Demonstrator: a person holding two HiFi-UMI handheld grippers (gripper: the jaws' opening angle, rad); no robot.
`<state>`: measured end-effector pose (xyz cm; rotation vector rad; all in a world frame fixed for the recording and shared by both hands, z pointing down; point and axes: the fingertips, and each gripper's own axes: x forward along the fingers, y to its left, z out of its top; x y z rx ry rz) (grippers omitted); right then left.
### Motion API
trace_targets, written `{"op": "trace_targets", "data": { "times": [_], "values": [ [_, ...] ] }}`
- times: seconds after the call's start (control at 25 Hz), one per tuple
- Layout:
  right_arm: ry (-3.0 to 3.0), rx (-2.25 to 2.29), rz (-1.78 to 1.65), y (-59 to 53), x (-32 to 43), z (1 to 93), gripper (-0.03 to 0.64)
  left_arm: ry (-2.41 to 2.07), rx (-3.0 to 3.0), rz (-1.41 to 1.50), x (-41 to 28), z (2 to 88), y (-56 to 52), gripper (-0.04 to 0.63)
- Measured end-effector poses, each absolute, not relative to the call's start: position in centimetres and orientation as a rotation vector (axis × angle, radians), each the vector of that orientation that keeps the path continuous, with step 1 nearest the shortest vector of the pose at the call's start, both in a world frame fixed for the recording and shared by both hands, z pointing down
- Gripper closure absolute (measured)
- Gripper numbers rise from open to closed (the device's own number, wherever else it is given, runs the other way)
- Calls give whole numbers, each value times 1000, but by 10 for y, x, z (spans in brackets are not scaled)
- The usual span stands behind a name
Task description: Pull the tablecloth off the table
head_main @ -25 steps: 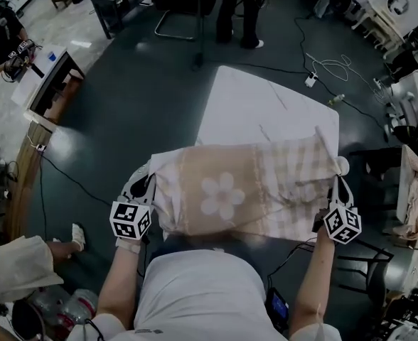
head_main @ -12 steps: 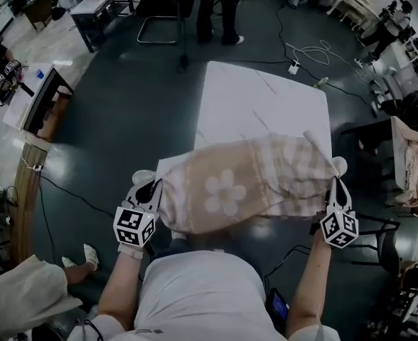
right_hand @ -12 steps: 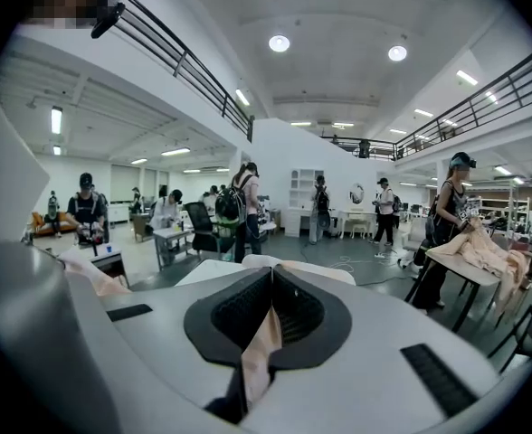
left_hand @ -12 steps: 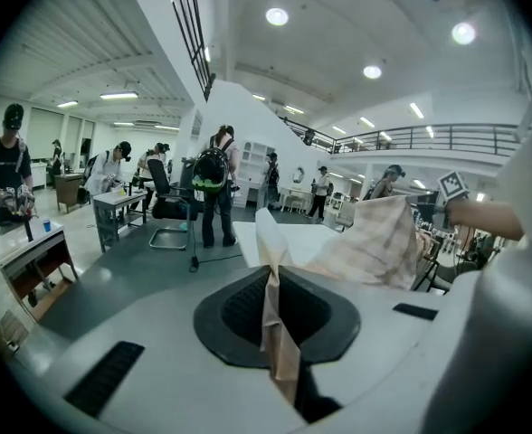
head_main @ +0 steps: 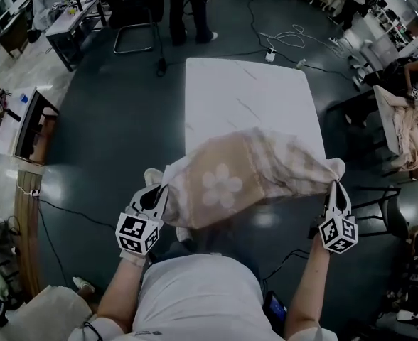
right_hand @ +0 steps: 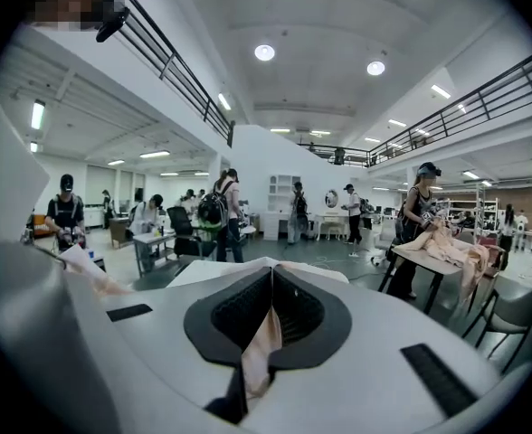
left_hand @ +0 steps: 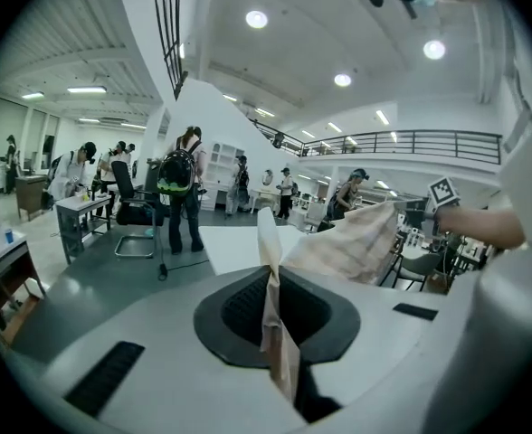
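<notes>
The near end of the table is hidden under the tablecloth. Whether the cloth still rests on the tabletop or is lifted clear of it cannot be told from above. Its underside and its far hem are not seen. The beige checked cloth, with a pale flower on it, is held bunched and sagging between the two tools, just in front of the person's chest. Its long axis is laid from left to right across the head view, crosswise to the table, whose own length runs away from the person. The left gripper is clenched on the cloth's left corner, a strip of fabric being pinched upright between its jaws. The right gripper is likewise clamped on the right corner, with a fold of fabric nipped between its closed jaws.
</notes>
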<state>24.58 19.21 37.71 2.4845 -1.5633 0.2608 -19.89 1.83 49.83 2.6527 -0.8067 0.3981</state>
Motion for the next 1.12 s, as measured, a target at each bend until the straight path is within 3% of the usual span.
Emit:
{"op": "trace_targets", "data": {
  "times": [0.52,1.12],
  "values": [
    [-1428,2624,297,285,250,384,588,-484,2759,425,-130,476,78,583],
    [-1514,2651,330,336,264,376,588,-435,2835,382,-36,434,112,583]
  ]
}}
